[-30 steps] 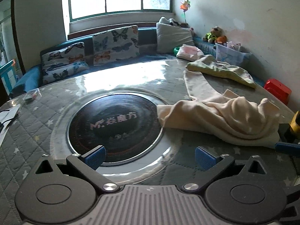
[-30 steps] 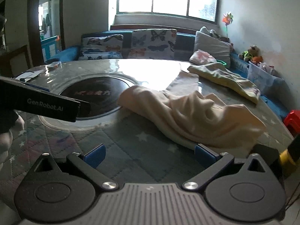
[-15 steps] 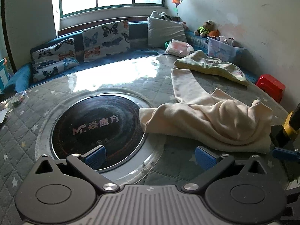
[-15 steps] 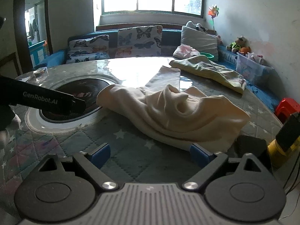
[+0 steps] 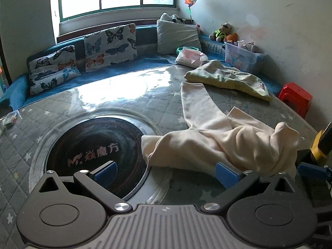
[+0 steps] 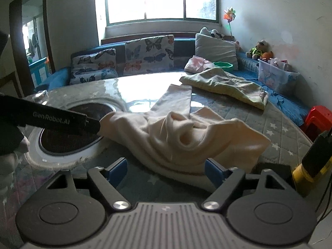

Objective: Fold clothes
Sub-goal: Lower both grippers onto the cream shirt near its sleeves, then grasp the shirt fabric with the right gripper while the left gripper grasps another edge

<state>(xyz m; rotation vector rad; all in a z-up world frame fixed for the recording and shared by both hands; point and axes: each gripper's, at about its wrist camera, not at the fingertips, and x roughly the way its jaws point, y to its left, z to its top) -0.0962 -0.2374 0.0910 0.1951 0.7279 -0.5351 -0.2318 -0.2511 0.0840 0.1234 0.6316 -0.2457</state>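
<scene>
A crumpled cream garment lies on the quilted round table, one leg stretched toward the far side; it also shows in the right wrist view. My left gripper is open and empty, its blue pads close to the garment's near left edge. My right gripper is open and empty, its pads at the garment's near hem. The left gripper's body shows at the left of the right wrist view. A yellow-green garment lies at the far right of the table.
A dark round glass plate with lettering sits in the table's middle. A sofa with butterfly cushions runs behind. A pink folded item, a plastic toy box and a red stool stand at the right.
Both grippers have moved closer to the cream garment and swung a little. The right gripper's pads now sit at its near hem. The garment's folds look slightly bunched higher.
</scene>
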